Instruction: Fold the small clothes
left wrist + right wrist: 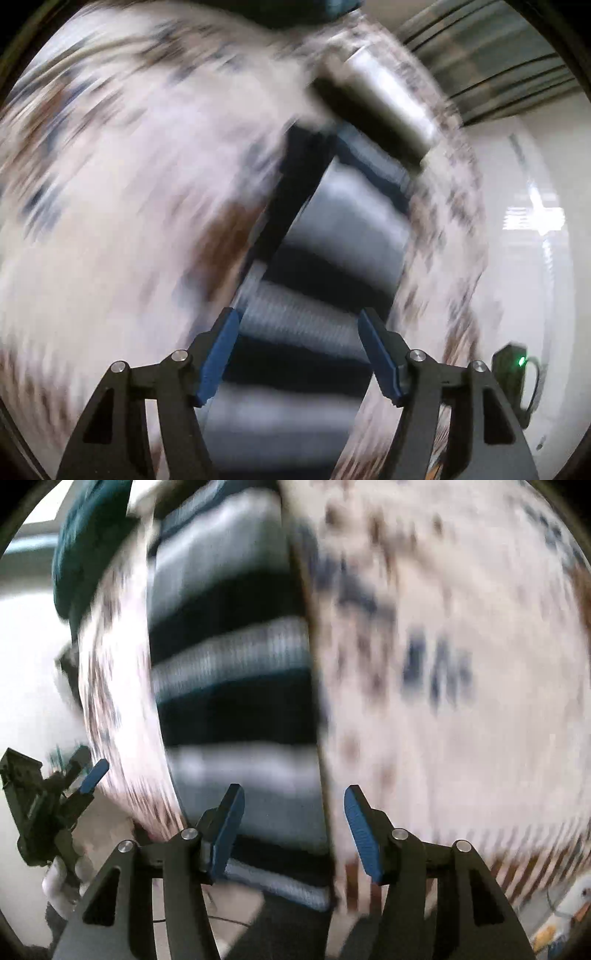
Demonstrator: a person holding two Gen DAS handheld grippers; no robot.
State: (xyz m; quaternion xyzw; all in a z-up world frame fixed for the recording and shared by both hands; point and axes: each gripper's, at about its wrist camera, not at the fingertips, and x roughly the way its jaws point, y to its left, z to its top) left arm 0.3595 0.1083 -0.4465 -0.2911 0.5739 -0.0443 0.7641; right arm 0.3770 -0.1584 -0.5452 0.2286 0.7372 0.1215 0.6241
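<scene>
A striped garment [317,266] with black, grey and white bands lies on a white cloth with brown and blue print [122,206]. Both views are heavily motion-blurred. My left gripper [297,350] is open and empty above the stripes. In the right wrist view the striped garment [236,686] runs up the middle on the patterned cloth [443,701]. My right gripper [293,830] is open and empty over the garment's near end. The left gripper [74,779] also shows at the left of that view.
A dark teal item [85,550] lies at the far end of the cloth. A white surface [517,221] lies to the right, with a small black device with a green light [515,380] on it. A metal bar [388,107] crosses the top.
</scene>
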